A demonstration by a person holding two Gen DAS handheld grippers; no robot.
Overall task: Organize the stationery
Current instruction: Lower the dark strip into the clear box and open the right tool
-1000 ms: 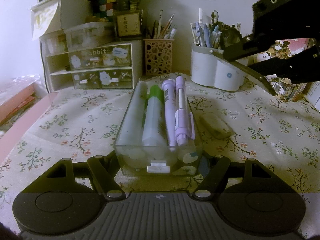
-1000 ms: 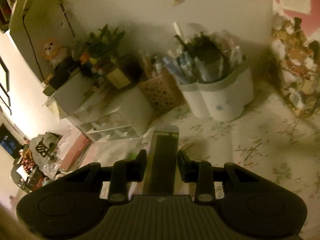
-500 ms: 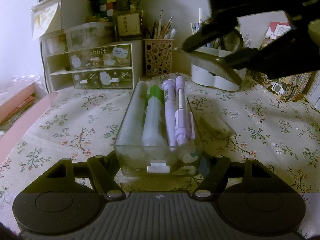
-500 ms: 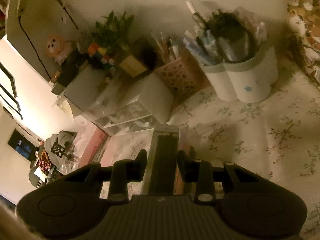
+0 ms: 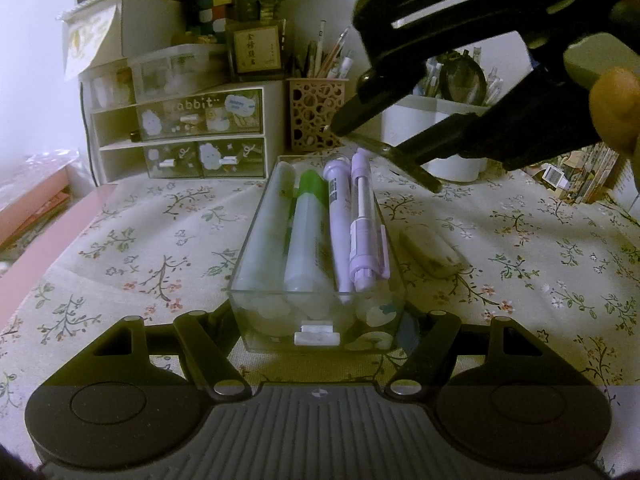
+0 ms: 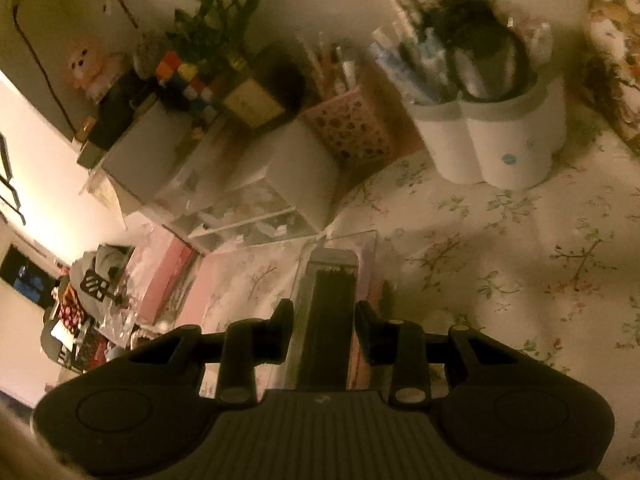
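A clear plastic tray [image 5: 316, 322] stands on the floral tablecloth, holding a white pen, a green highlighter [image 5: 306, 236] and two purple pens [image 5: 362, 232]. My left gripper [image 5: 318, 330] is shut on the tray's near end. My right gripper [image 6: 324, 316] is shut on a flat clear case of dark refills [image 6: 330, 300]; in the left wrist view the case [image 5: 404, 160] hangs tilted above the tray's far right end. In the right wrist view the tray [image 6: 370, 242] lies just below the case. A white eraser [image 5: 432, 250] lies right of the tray.
A small drawer unit [image 5: 180, 136] stands at the back left, a perforated pen cup [image 5: 316, 114] behind the tray, and a white double pen pot [image 5: 436, 136] at the back right. Books [image 5: 588, 172] are at the far right. A pink edge [image 5: 44, 236] runs along the left.
My right gripper has moved left and down with the refill case, from the upper right to just above the tray's far end. The left gripper and tray have not moved.
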